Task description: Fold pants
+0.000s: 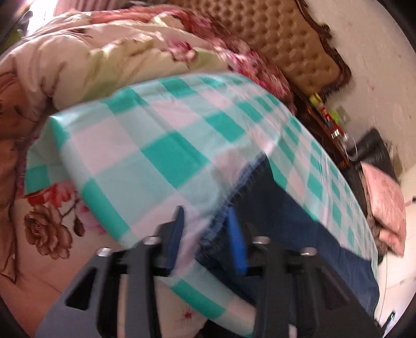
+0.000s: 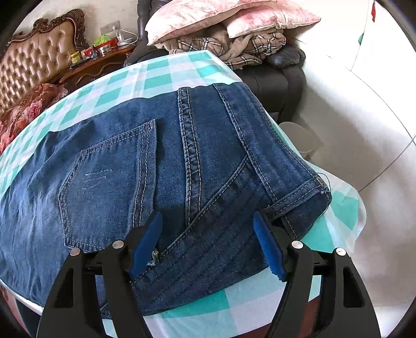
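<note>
Blue denim jeans point(image 2: 145, 166) lie flat on a table with a teal-and-white checked cloth point(image 2: 166, 75), back pocket and waistband up. My right gripper point(image 2: 208, 241) is open, its blue pads either side of the waistband area near the table's front edge. In the left wrist view, the jeans point(image 1: 293, 221) show their frayed hem end on the checked cloth point(image 1: 161, 145). My left gripper point(image 1: 206, 234) is open just above the hem, one pad over the cloth, one over the denim. That view is blurred.
A bed with floral quilts point(image 1: 104, 52) and a tufted headboard point(image 1: 286, 39) lies beyond the table. A wooden nightstand point(image 2: 98, 62) holds small items. A dark chair point(image 2: 273, 80) carries pink pillows point(image 2: 221, 18) and a plaid blanket. A white bin point(image 2: 299, 135) stands on the floor.
</note>
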Demonstrator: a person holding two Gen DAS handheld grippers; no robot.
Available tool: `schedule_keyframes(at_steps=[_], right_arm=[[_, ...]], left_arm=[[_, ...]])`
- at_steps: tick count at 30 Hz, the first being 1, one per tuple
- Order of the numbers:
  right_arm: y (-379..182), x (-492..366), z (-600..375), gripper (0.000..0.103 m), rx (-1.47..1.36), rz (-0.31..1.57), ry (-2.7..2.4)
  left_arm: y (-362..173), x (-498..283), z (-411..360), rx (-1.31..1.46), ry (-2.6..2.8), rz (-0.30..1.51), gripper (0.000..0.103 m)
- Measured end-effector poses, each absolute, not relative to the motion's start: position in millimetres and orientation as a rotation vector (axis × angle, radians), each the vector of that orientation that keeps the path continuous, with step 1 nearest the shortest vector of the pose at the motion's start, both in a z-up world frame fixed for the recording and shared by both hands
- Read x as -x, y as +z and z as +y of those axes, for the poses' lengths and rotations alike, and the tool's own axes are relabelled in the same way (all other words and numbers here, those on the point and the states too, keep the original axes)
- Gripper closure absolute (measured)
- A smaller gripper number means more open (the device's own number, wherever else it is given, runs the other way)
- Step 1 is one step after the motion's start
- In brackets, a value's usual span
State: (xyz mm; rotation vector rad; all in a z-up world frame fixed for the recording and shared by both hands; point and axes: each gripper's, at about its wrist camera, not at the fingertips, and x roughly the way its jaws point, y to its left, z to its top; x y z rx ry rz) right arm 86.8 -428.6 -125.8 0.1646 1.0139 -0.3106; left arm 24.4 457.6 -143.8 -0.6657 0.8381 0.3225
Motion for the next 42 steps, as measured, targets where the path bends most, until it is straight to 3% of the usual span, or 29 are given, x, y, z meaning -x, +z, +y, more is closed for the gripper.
schedule_keyframes(at_steps=[5, 7, 8, 10, 11, 13, 15, 16, 17, 18, 23, 24, 28, 29, 30, 31, 33, 35, 38, 42], right_arm=[[-124, -84, -429, 0.034, -0.167, 1.011, -0.303], [-124, -82, -430, 0.036, -0.168, 1.009, -0.299], [-123, -81, -431, 0.038, -0.173, 1.005, -0.302], [-116, -76, -436, 0.042, -0.204, 0.982, -0.302], [-113, -74, -440, 0.047, -0.222, 0.973, -0.302], [-111, -73, -446, 0.057, -0.234, 0.981, -0.301], [-117, -73, -449, 0.078, -0.198, 1.006, -0.312], [-120, -72, -451, 0.081, -0.183, 1.015, -0.318], [-121, -70, -455, 0.084, -0.193, 1.011, -0.312], [-121, -67, -457, 0.089, -0.205, 1.01, -0.311], [-112, -51, -483, 0.093, -0.398, 0.99, -0.274], [-110, -48, -489, 0.086, -0.442, 0.981, -0.26], [-100, -32, -510, 0.085, -0.536, 0.955, -0.265], [-98, -32, -509, 0.074, -0.527, 0.952, -0.261], [-94, -31, -505, 0.044, -0.489, 0.951, -0.279], [-87, -31, -497, 0.034, -0.39, 0.936, -0.35], [-79, -31, -482, 0.032, -0.265, 0.9, -0.382], [-77, -36, -453, 0.032, -0.131, 0.879, -0.369], [-82, -42, -412, 0.029, -0.008, 0.843, -0.26], [-102, -54, -373, 0.028, 0.042, 0.842, -0.185]], left_arm=[[-143, -21, 452, 0.67, 0.321, 0.8, 0.091], [-144, -13, 453, 0.718, 0.313, 0.79, 0.058], [-144, -8, 453, 0.724, 0.327, 0.784, 0.053], [-145, -2, 449, 0.735, 0.312, 0.791, 0.057], [-147, 0, 448, 0.747, 0.306, 0.795, 0.062], [-153, 2, 441, 0.784, 0.259, 0.798, 0.062], [-157, -2, 429, 0.746, 0.254, 0.817, 0.064], [-156, -8, 420, 0.66, 0.29, 0.843, 0.071], [-156, -12, 417, 0.615, 0.32, 0.863, 0.086], [-155, -17, 414, 0.57, 0.339, 0.881, 0.086], [-154, -25, 409, 0.529, 0.38, 0.905, 0.086], [-154, -25, 409, 0.525, 0.388, 0.906, 0.084], [-150, -20, 407, 0.546, 0.44, 0.885, 0.079], [-145, -17, 402, 0.529, 0.468, 0.872, 0.079], [-135, -13, 392, 0.495, 0.492, 0.841, 0.079], [-127, -10, 382, 0.475, 0.493, 0.811, 0.078], [-108, -5, 343, 0.419, 0.466, 0.734, 0.058], [-98, -8, 299, 0.371, 0.373, 0.704, 0.047], [-94, -16, 208, 0.292, 0.161, 0.693, 0.04], [-101, -29, 94, 0.15, -0.014, 0.734, 0.04]])
